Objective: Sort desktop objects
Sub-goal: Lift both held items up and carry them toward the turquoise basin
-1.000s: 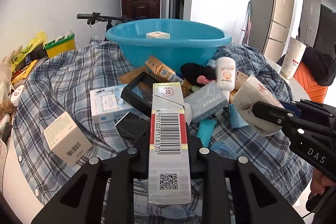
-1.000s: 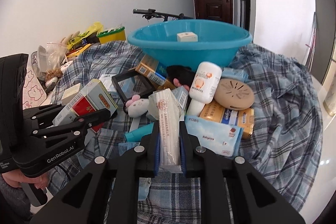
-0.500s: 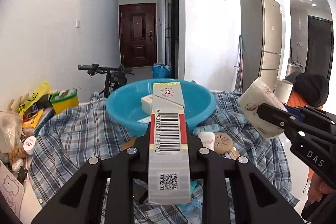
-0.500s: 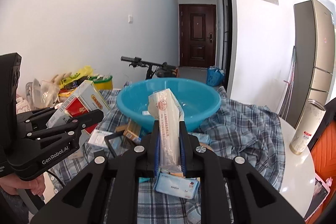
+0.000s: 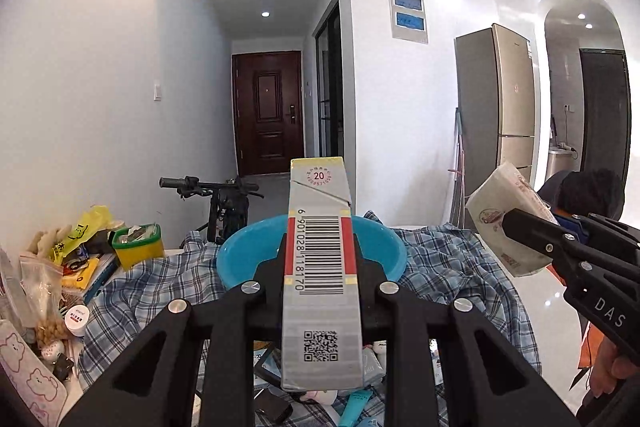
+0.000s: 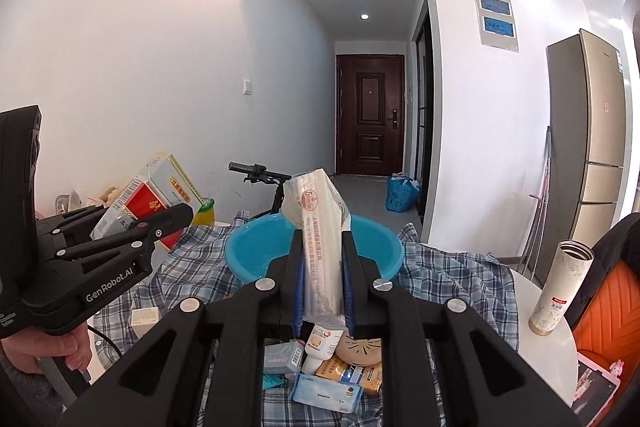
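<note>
Both hand-held grippers loaded and raised; transfer to the basin pending.

Left hand-held gripper (image 5: 320,267) is clamped on a grey carton (image 5: 320,287) with a barcode, lower centre of the left wrist view. Right hand-held gripper (image 6: 322,263) is clamped on a white wrapped packet (image 6: 320,247), lower centre of the right wrist view. Both point nearly level, slightly downward, side by side, above the clutter on the checked cloth (image 6: 452,275) covering the worktop. The blue basin (image 5: 384,251) sits just behind both held items, mid-frame. Judged step: carrying picked items to the basin. The next move calls for advancing each load over the rim, tilting down, then opening the jaws. Remaining items (image 6: 332,367) lie at lower centre, unsorted.
</note>
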`<state>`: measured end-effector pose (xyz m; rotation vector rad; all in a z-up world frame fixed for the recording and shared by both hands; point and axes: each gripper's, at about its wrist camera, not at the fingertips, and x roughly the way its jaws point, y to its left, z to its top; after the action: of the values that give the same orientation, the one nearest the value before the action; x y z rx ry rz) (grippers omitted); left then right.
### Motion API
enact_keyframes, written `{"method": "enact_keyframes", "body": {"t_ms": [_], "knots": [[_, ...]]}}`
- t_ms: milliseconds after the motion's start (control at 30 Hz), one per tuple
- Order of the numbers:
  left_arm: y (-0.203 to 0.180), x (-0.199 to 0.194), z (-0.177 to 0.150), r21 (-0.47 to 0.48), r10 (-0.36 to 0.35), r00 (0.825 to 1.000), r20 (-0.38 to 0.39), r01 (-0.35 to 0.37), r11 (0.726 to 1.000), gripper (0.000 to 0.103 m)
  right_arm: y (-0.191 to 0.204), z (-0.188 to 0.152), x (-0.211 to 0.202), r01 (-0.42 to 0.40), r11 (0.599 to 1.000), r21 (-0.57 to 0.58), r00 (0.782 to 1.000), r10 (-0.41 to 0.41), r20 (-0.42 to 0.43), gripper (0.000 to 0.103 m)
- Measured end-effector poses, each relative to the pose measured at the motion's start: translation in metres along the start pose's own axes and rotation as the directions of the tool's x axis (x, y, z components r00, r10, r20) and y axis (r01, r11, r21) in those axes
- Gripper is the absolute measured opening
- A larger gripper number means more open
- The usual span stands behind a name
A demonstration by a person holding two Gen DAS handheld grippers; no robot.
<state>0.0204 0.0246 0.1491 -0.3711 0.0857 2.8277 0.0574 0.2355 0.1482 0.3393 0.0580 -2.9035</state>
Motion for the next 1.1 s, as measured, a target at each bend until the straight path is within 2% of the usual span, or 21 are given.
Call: {"method": "enact_keyframes", "body": {"t_ms": [567, 1100], "knots": [[-0.008, 0.010, -0.001, 0.014, -0.040, 0.999, -0.007, 0.040, 0.999, 0.024, -0.009, 0.004, 0.010, 0.001, 1.000, 0.008, 1.000, -0.001, -0.012, 0.014], [-0.007, 0.080, 0.012, 0.034, -0.041, 0.999, -0.023, 0.041, 0.999, 0.024, -0.023, 0.019, 0.072, -0.014, 1.000, -0.009, 0.999, 0.014, -0.043, 0.014]]}}
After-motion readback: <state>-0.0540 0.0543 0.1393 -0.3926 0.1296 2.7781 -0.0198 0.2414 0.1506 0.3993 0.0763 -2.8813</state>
